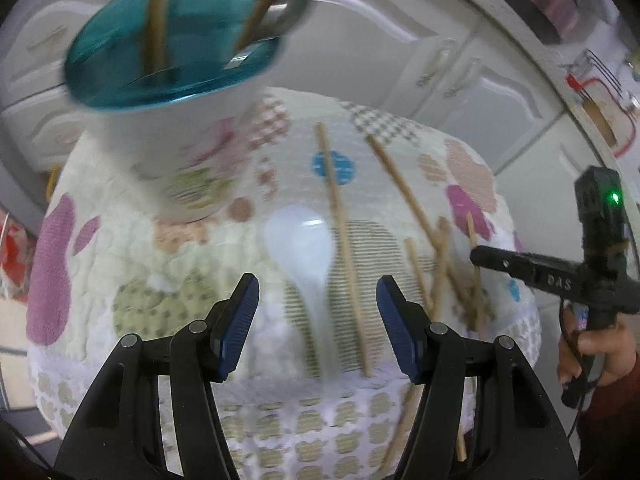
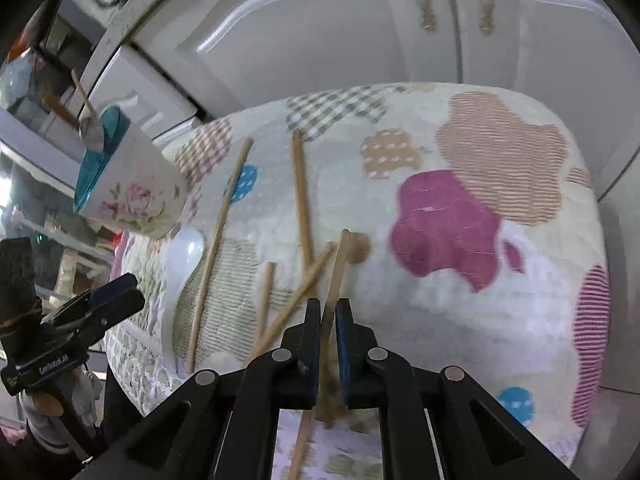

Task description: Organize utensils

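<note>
A floral white cup (image 1: 188, 136) with a teal inside stands on the patchwork cloth (image 1: 400, 160) and holds two chopsticks and a metal spoon; it also shows in the right wrist view (image 2: 136, 196). A white plastic spoon (image 1: 304, 248) lies just ahead of my open left gripper (image 1: 316, 292), between its fingers. Several wooden chopsticks (image 1: 344, 240) lie scattered to its right. My right gripper (image 2: 328, 312) is shut on one chopstick (image 2: 338, 268), above the loose chopstick pile (image 2: 296, 296). The white spoon (image 2: 182, 256) also shows in the right wrist view, next to my left gripper (image 2: 116, 288).
White cabinet doors (image 2: 360, 20) stand close behind the cloth-covered surface. My right gripper and the hand holding it (image 1: 592, 272) sit at the cloth's right edge. The right part of the cloth (image 2: 480, 220) holds no utensils.
</note>
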